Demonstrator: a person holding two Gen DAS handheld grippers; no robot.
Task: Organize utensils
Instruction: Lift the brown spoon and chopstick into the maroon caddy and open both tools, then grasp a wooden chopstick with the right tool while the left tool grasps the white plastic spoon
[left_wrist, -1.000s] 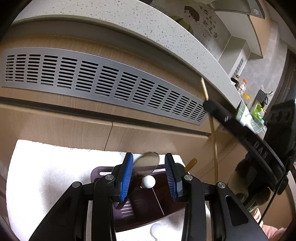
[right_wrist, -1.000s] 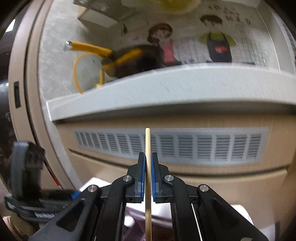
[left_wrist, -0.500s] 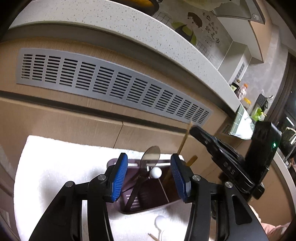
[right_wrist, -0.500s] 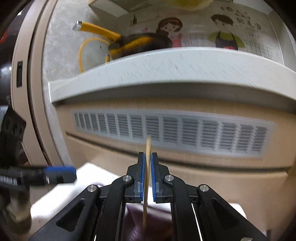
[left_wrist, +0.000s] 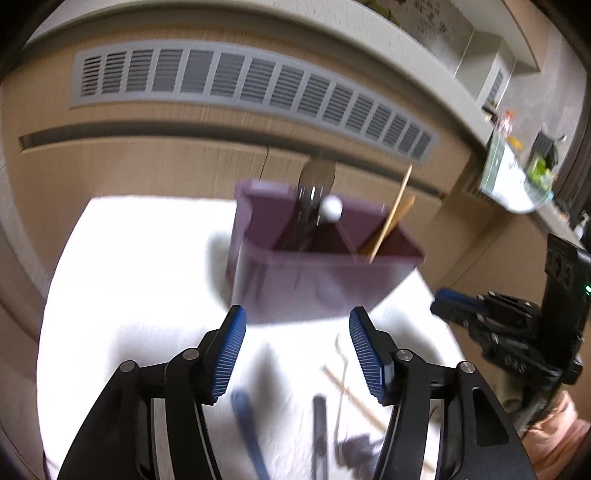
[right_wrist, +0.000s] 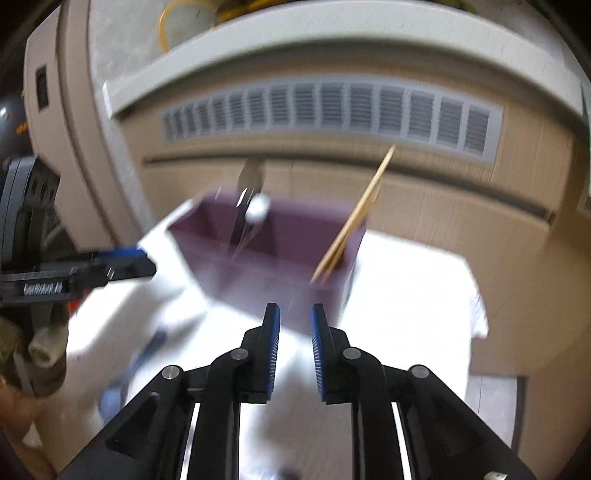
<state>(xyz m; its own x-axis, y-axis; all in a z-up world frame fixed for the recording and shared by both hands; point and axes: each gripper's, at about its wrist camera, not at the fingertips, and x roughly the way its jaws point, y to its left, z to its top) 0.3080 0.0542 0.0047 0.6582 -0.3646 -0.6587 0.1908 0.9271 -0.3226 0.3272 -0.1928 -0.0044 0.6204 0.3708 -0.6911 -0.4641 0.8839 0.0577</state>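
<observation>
From the left wrist, we are seeing the purple caddy standing mid-towel, chopsticks leaning inside; our left gripper is opening, empty. From the right wrist, our right gripper is opening, holding nothing, just before the caddy's near wall.

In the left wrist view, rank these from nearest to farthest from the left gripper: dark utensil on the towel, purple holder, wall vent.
1. dark utensil: on the white towel, between the left gripper fingers.
2. purple holder: just ahead, upright.
3. wall vent: behind, on the cabinet.
</observation>
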